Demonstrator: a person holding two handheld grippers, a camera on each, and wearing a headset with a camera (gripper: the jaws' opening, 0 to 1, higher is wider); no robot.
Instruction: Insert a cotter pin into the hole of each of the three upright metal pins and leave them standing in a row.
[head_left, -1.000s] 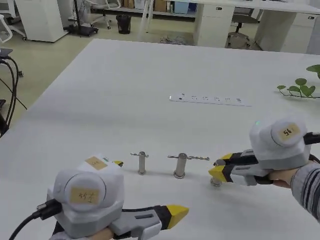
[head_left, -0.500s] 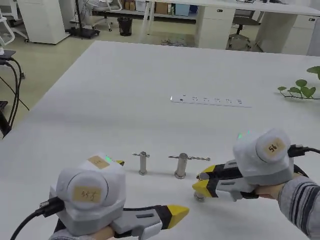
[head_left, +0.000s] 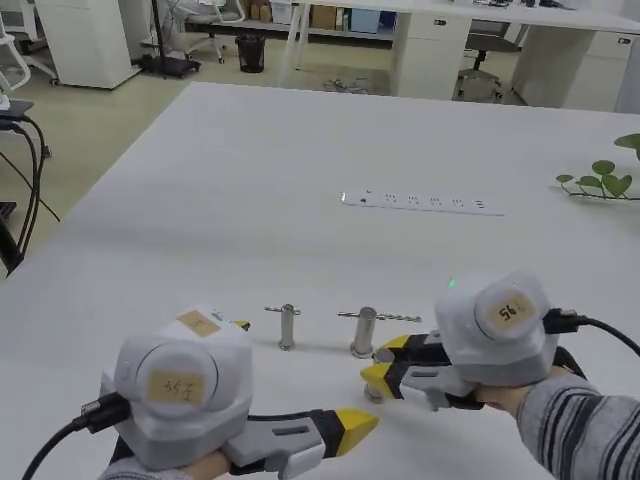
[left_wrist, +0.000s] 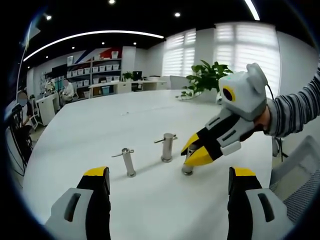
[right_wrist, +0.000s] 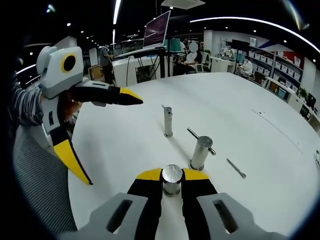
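Clamping the third metal pin (right_wrist: 172, 187) between its yellow-and-black jaws, the right gripper (right_wrist: 172, 176) is closed snugly on the pin's barrel. The round flat cap stands just above the jaw tips, and the pin is upright with its foot at or just above the white table (right_wrist: 125, 150); I cannot tell which. The step in hand looks like bringing this pin into line with the other two. To do it well, the gripper should keep the pin vertical and set it down just beside the middle pin (right_wrist: 201, 152), without knocking the fitted cotter pin (right_wrist: 192, 133) that sticks out sideways from that one. No cotter pin shows through the held pin, so its cross hole should probably stay clear of the jaws. A loose cotter pin (right_wrist: 235, 168) lies flat on the table near the middle pin. Further out stands the far pin (right_wrist: 168, 121), which also has a cotter pin through its head. The left gripper (left_wrist: 168, 174) hovers nearby, jaws spread wide and holding nothing.
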